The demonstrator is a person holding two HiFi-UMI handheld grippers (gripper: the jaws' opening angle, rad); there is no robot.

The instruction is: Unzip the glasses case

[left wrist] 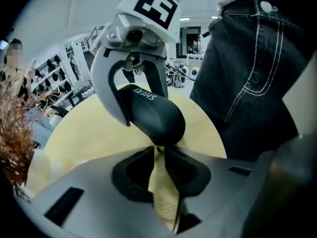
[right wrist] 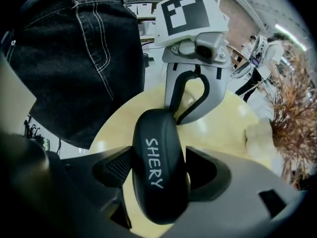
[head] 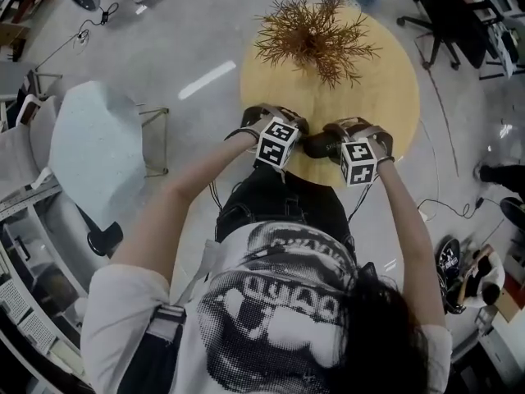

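Right gripper view, glasses case (right wrist: pixel 159 182): a black hard shell with "SHERY" in white lies lengthwise between my right jaws, over the near edge of the round table (head: pixel 394 80). I can't tell whether it rests on the table top or hangs just above it.
Right gripper (right wrist: pixel 157 157): clamped on the case, with a ribbed pad against each long side.
Left gripper (left wrist: pixel 159 155): the jaw tips are pinched together at the end of the case, on what I take to be the zip pull (left wrist: pixel 158 148). The tab is too small for me to be sure.
Zip: I see no gap in the shell, so I judge it not yet opened.
Risk, pull: such a small tab could slip from the tips if I tug before the pinch is firm.
Risk, track: the zip runs round a curved end. A straight pull could jam the slider or drag the whole case.
Risk, hold: the shell looks smooth and rounded, so a hard tug may twist it out of the right pads. This close to the near edge, it could then fall off the table.
Surroundings: a dried plant (head: pixel 316 31) stands at the far side of the table, well clear of the case. My jeans (left wrist: pixel 252 68) are against the near edge.
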